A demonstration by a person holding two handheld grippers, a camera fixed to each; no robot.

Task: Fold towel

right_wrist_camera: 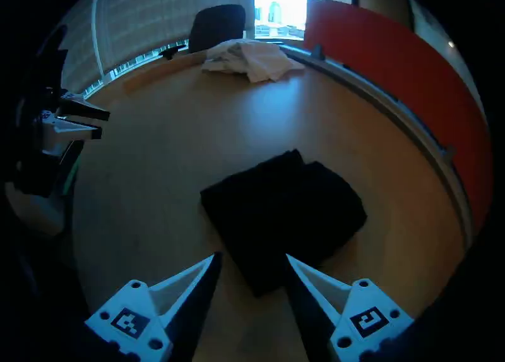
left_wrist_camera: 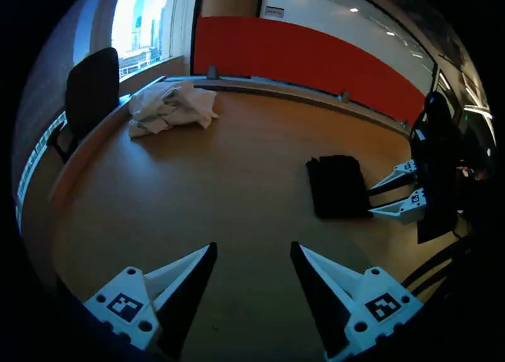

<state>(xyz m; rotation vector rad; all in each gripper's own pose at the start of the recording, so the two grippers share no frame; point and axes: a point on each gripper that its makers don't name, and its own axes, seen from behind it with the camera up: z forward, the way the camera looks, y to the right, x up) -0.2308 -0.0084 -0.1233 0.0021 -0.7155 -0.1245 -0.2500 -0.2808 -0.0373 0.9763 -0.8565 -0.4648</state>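
At eleven o'clock a white cloth pile is lying crumpled, maybe waiting. The left gripper is hovering spread, empty. At three o'clock the black towel is lying folded, apparently finished, the right gripper spread beside it.

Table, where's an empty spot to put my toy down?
The table is bare between the white cloth pile at its far edge and the black towel, and also in front of the left tongs. It is crowded near the right tongs, close to the towel.
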